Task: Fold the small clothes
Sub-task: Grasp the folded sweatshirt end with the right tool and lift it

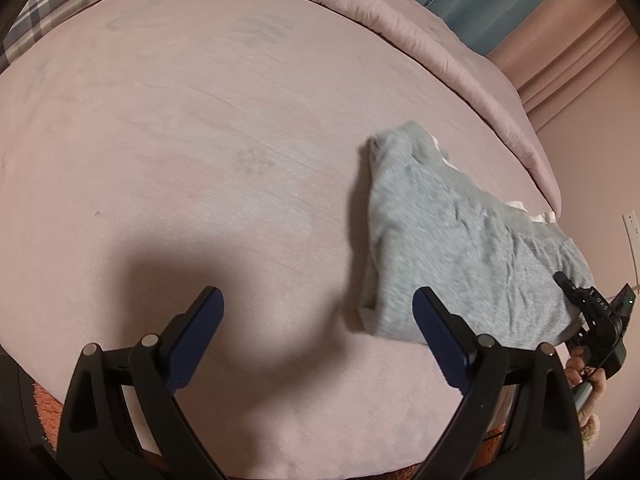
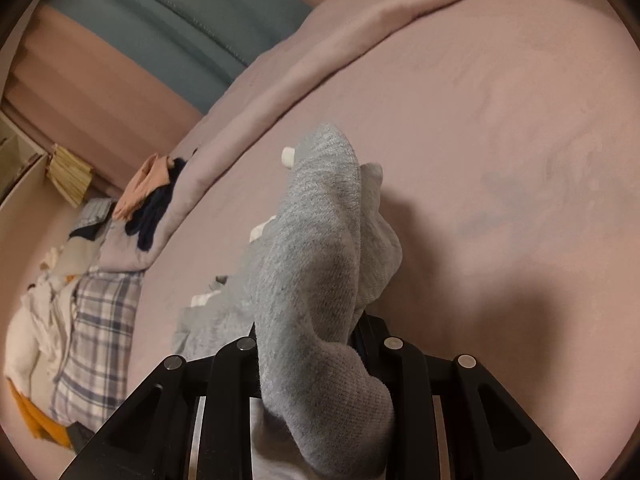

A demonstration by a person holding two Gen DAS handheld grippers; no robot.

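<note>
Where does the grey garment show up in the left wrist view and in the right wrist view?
Left wrist: the grey garment lies right of centre on the pink bedspread, its near end at the right gripper.
Right wrist: the garment fills the centre, pinched between the jaws and rising from the bedspread.
Shared landmark: the teal headboard.

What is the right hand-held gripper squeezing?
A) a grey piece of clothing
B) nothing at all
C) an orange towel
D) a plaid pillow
A: in the right wrist view the right hand-held gripper has its fingers closed on a bunched fold of the grey piece of clothing, lifting it off the pink bed cover, while the left hand-held gripper is wide open with nothing in it.
</note>
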